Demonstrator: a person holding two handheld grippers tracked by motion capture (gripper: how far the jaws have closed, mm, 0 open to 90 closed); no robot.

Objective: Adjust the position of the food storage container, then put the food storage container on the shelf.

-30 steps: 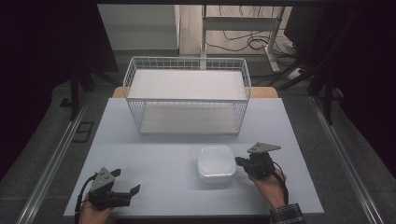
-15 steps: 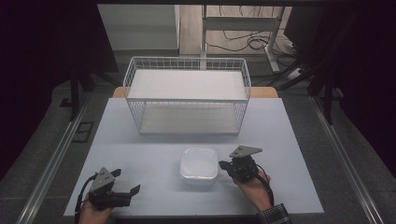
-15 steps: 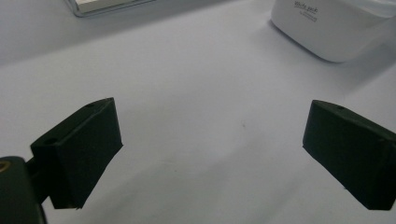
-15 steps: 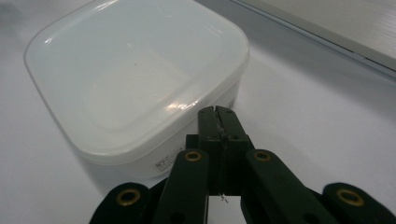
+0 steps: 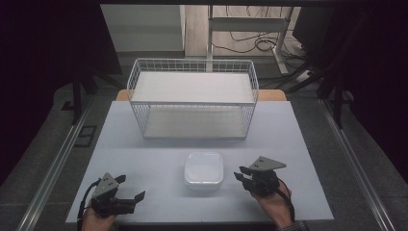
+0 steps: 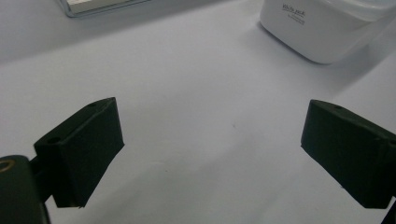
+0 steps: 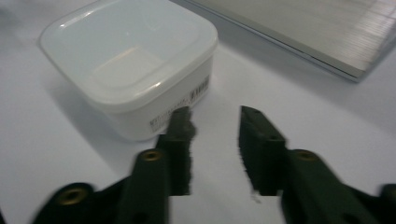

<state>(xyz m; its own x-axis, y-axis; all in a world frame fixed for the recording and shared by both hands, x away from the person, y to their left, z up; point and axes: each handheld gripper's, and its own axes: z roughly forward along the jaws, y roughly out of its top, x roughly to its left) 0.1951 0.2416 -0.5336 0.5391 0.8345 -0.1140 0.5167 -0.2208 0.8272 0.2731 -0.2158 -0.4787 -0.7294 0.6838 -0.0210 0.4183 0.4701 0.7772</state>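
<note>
A white lidded plastic container (image 5: 204, 169) sits near the middle of the white table (image 5: 144, 159), in front of the wire rack. My right gripper (image 5: 242, 174) rests just right of it, a small gap away. Its jaws have just been opening, and in the right gripper view the right gripper (image 7: 212, 114) stands open with nothing between its jaws; the container (image 7: 126, 60) lies just beyond the left one. My left gripper (image 5: 131, 186) sits at the table's front left, wide open and empty (image 6: 212, 140), with the container (image 6: 327, 28) far off at its upper right.
A white wire rack (image 5: 192, 96) with two flat shelves stands at the back of the table; its base edge (image 7: 299, 32) runs behind the container. A wooden board edge (image 5: 274, 95) shows behind the table, and cables lie on the floor beyond.
The container slid left with the right gripper against it, then stopped. The right gripper has since drawn back to the right and parted its jaws. The left gripper has kept still.
</note>
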